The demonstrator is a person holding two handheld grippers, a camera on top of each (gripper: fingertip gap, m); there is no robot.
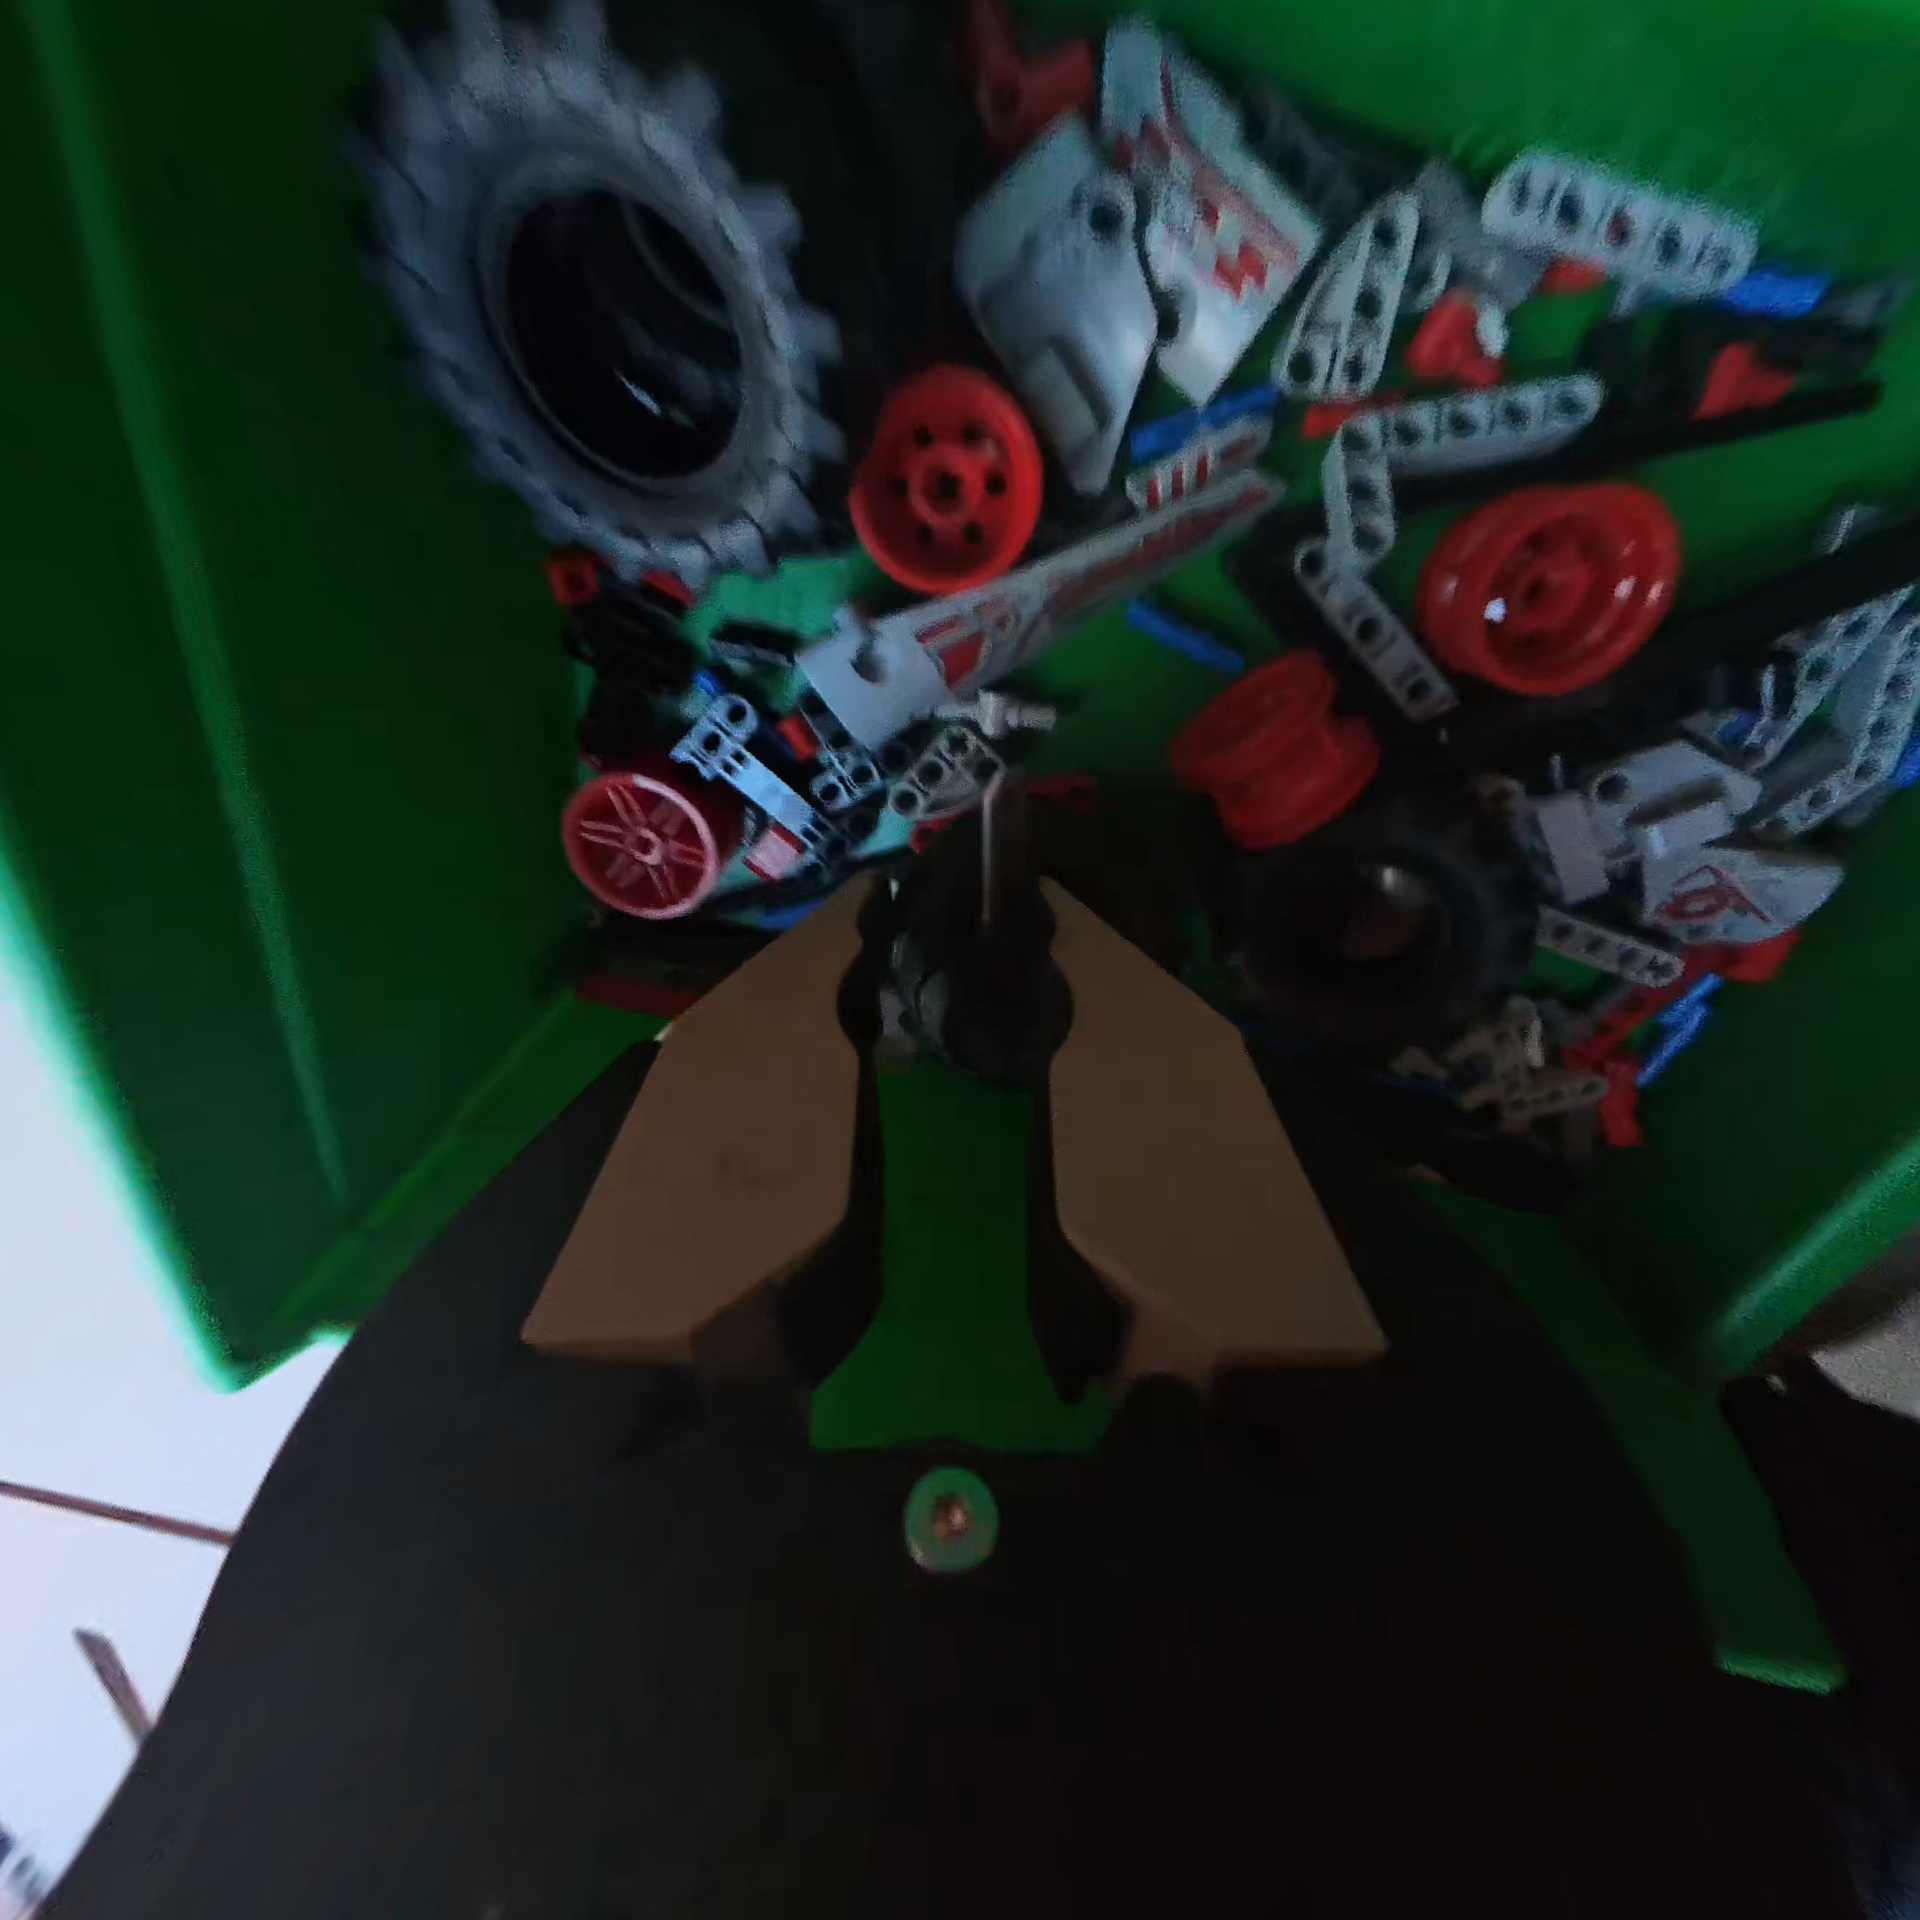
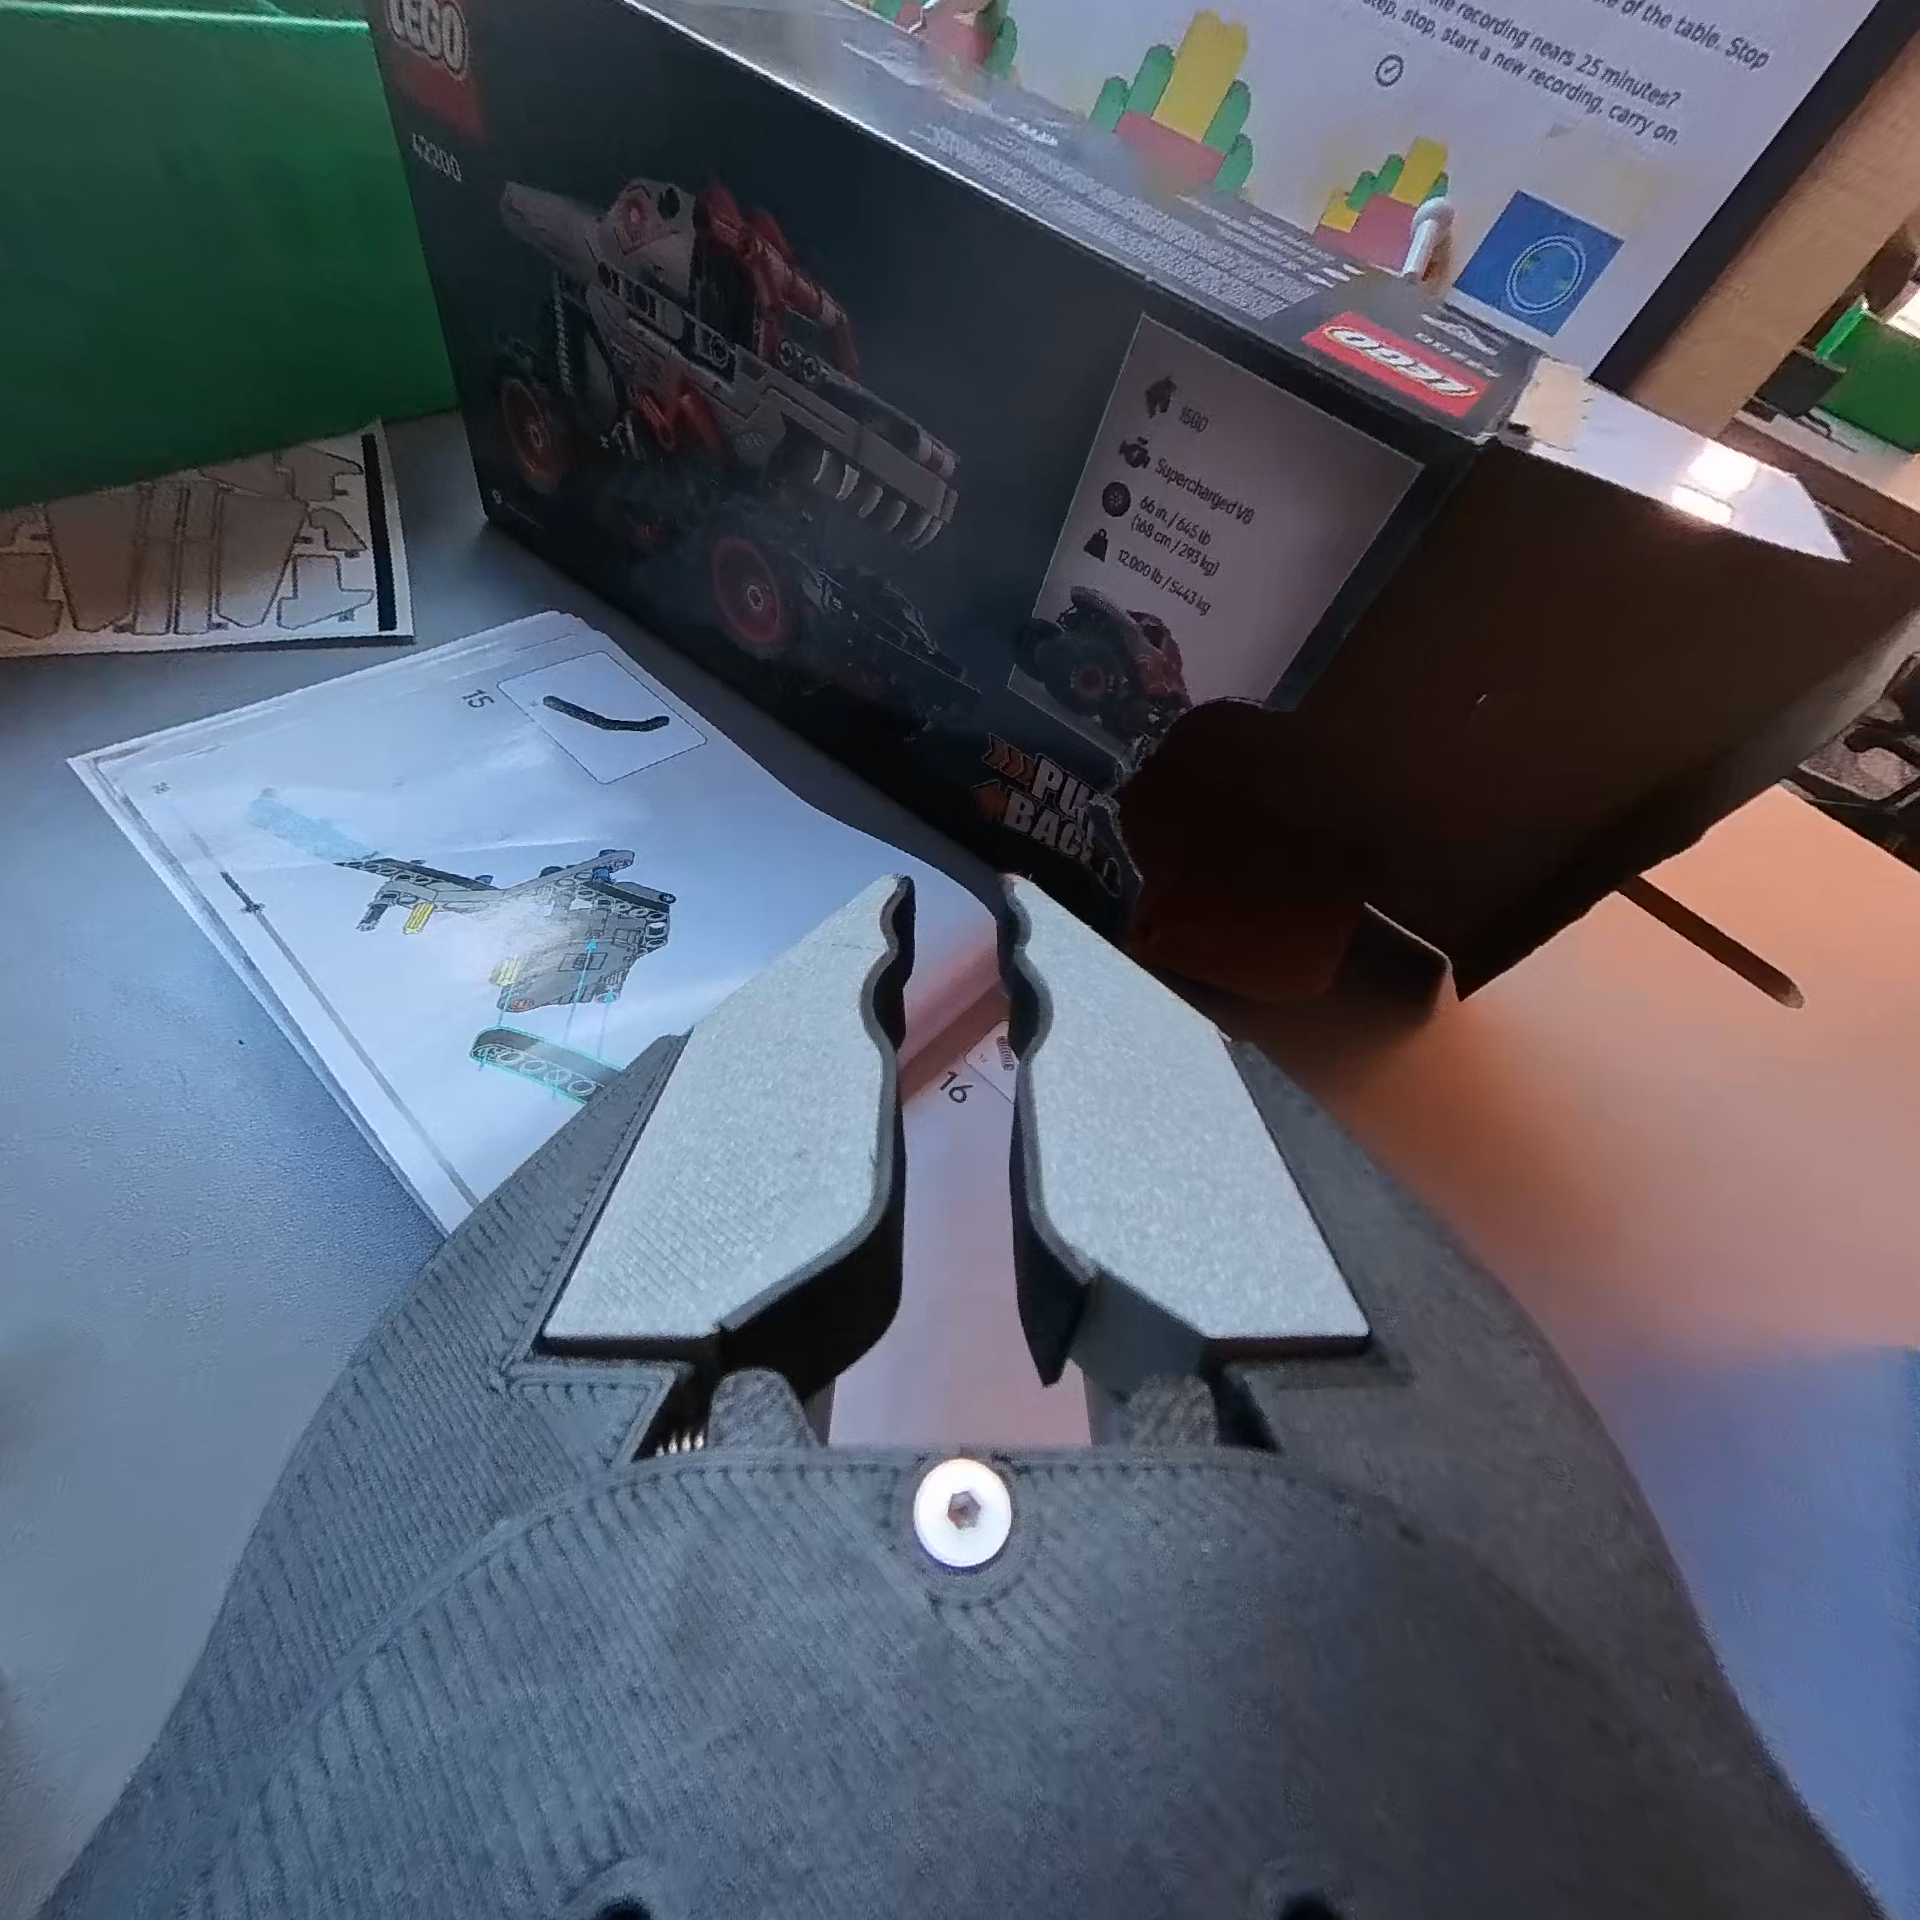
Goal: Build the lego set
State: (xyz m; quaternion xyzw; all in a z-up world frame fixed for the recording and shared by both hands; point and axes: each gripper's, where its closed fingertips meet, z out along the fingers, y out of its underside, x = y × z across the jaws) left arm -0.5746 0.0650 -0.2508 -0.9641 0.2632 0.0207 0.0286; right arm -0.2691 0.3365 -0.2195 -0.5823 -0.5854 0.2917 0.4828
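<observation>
My left gripper [image 1: 961, 956] has its jaws closed around a dark, round piece [image 1: 971, 997], probably a small tyre, low in the green bin [image 1: 260, 727]; the blur hides exactly what it is. My right gripper [image 2: 954, 914] hangs with jaws narrow and empty above the instruction booklet [image 2: 416, 883].

In the bin, left to right: a big grey tyre [image 1: 592, 343], a red spoked hub [image 1: 644, 844] on a part-built grey frame, a red wheel rim [image 1: 945, 478], white body panels [image 1: 1143, 260], two more red rims and a black tyre [image 1: 1382, 925].

On the table, a used sticker sheet [image 2: 197, 551] lies left of the open booklet, the set's box [image 2: 883, 416] standing behind.

I judge this a parts-picking step. Next, I must lift the piece clear without snagging neighbours, then check it against the page.
</observation>
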